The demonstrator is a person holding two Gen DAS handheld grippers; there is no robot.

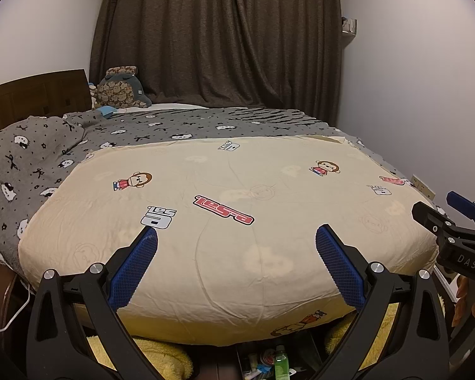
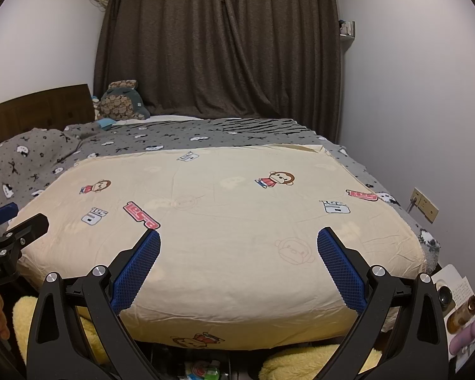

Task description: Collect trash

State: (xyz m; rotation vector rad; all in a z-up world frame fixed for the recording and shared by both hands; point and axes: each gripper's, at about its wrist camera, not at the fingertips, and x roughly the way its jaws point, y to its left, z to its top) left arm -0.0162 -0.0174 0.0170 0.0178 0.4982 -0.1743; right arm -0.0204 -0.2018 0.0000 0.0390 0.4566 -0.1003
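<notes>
Down at the foot of the bed, in a dark gap below the mattress, lies a clutter of small items: a green plastic bottle (image 1: 281, 364) with packets beside it, seen again as colourful packaging (image 2: 202, 370). My left gripper (image 1: 236, 231) hangs open above the cream quilt (image 1: 237, 183), nothing between its blue pads. My right gripper (image 2: 239, 233) is open too, also empty, over the same quilt (image 2: 224, 209). Each shows in the other's view: the right gripper (image 1: 440, 207) at the right edge, the left gripper (image 2: 22, 217) at the left edge.
A grey patterned blanket (image 1: 41, 158) covers the far bed. A plush toy (image 1: 120, 90) leans by the wooden headboard (image 1: 34, 95). Dark curtains (image 1: 218, 38) hang behind. Yellow fluffy fabric (image 2: 316, 361) lies under the bed's foot. Bottles stand on a white tray (image 2: 459, 297) at right; a wall socket (image 2: 424, 204).
</notes>
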